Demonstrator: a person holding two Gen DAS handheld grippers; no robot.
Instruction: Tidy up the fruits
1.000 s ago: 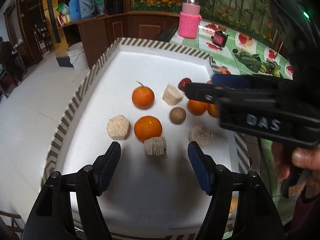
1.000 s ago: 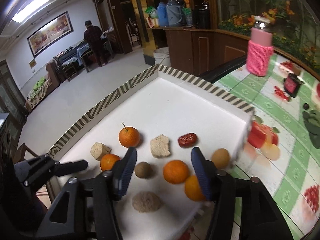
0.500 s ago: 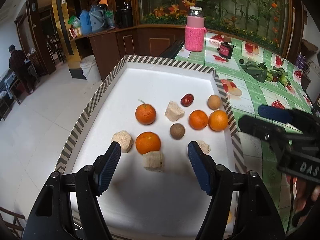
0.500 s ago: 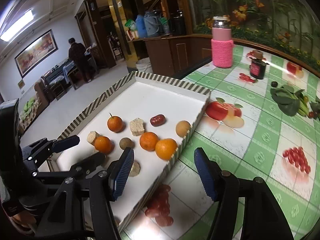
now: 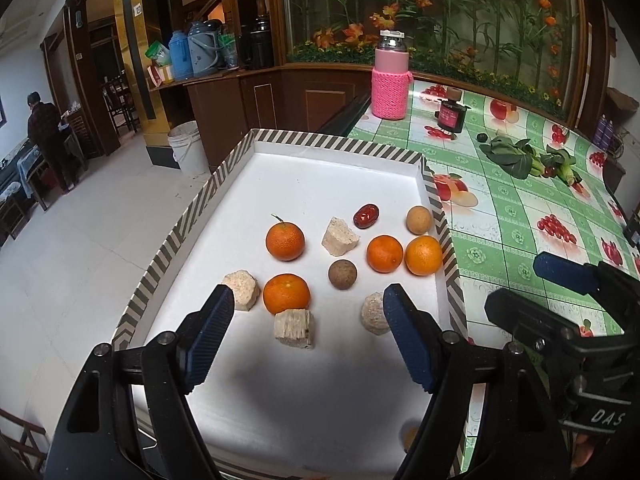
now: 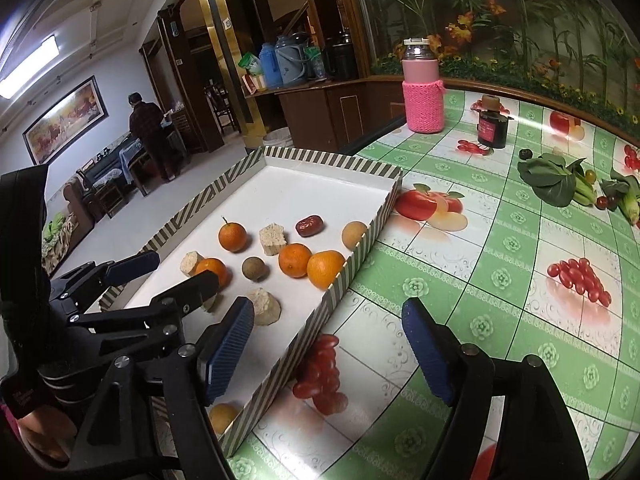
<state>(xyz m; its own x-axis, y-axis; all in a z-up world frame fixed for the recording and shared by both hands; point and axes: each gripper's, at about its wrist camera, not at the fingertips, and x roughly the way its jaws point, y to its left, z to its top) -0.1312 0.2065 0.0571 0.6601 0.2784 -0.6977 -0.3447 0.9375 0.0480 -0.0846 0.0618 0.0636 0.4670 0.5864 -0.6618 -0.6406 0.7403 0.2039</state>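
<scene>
A white tray with a striped rim (image 5: 188, 220) holds several oranges, among them one (image 5: 285, 241) at the left and one (image 5: 423, 255) by the right rim. Also in it are a red date (image 5: 365, 216), a tan round fruit (image 5: 419, 220), a brown round fruit (image 5: 342, 274) and several beige chunks (image 5: 294, 328). My left gripper (image 5: 308, 304) hovers over the tray's near half, its jaws opening, with nothing pressed between the pads. My right gripper (image 6: 328, 312) hangs over the tray's right rim (image 6: 340, 280) and the tablecloth, jaws opening and empty.
A green fruit-print cloth (image 6: 500, 280) covers the table to the right of the tray. On it stand a pink-sleeved bottle (image 6: 423, 96) and a dark jar (image 6: 493, 128), with leafy greens (image 6: 548, 178) beyond. A person (image 6: 146, 132) stands far off at the left.
The right gripper has swung from above the fruits to the right, off the tray and over the cloth, and its jaws have widened. The left gripper's jaws have spread a little.
</scene>
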